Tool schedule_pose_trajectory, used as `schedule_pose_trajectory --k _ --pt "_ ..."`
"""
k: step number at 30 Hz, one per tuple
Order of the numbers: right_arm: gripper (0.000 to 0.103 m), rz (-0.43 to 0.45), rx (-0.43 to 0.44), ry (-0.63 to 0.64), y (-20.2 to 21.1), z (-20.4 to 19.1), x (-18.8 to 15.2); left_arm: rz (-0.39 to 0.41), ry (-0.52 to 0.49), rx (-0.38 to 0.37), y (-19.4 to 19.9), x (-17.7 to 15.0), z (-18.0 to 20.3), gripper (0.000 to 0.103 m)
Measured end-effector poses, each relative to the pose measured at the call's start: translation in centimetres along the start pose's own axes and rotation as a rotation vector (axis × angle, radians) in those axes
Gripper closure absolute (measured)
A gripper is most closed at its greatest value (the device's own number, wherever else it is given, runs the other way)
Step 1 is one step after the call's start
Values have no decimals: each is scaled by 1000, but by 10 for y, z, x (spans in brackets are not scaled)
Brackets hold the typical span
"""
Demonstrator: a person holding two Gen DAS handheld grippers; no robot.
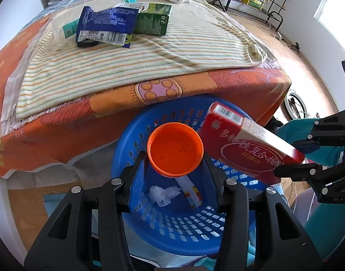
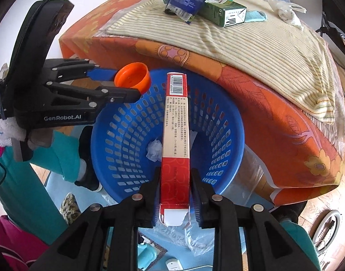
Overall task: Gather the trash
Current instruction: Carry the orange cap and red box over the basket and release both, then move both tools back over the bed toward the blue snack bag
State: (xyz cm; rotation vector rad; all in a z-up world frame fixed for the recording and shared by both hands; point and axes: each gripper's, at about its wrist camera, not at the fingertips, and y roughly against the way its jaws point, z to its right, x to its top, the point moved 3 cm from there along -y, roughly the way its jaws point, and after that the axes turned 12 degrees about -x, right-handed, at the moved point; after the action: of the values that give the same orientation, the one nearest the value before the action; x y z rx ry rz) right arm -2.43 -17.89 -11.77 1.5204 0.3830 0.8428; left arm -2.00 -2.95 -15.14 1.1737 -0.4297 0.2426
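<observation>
Red carton [image 2: 175,140], barcode-ended, flap open, above blue basket [image 2: 231,135].

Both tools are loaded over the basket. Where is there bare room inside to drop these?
The blue basket has a mostly bare floor: only crumpled tissue and a paper strip near the middle. Bare wall rings them. Above the rim it is crowded: the orange cap and red box hang close together.

My left gripper [image 2: 136,88] was matte black, with silver pivot screws along its linkage and blue pads on the fingers [image 2: 100,74]. White "GenRobot.AI" lettering ran along its body; a black cable looped off the top. My right gripper [image 2: 174,192] matched (same screws). My sleeves [image 2: 59,155] were teal.
</observation>
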Motion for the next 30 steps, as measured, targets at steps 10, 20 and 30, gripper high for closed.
schedule_pose_trajectory --k 10,20,30 --pt "34 40 -40 -47 1 10 7 12 28 8 0 3 -8 39" --pt "24 65 -46 -105 5 24 13 19 38 15 0 9 -9 39" --pt "18 138 -44 -150 22 42 40 93 77 39 19 43 -21 39"
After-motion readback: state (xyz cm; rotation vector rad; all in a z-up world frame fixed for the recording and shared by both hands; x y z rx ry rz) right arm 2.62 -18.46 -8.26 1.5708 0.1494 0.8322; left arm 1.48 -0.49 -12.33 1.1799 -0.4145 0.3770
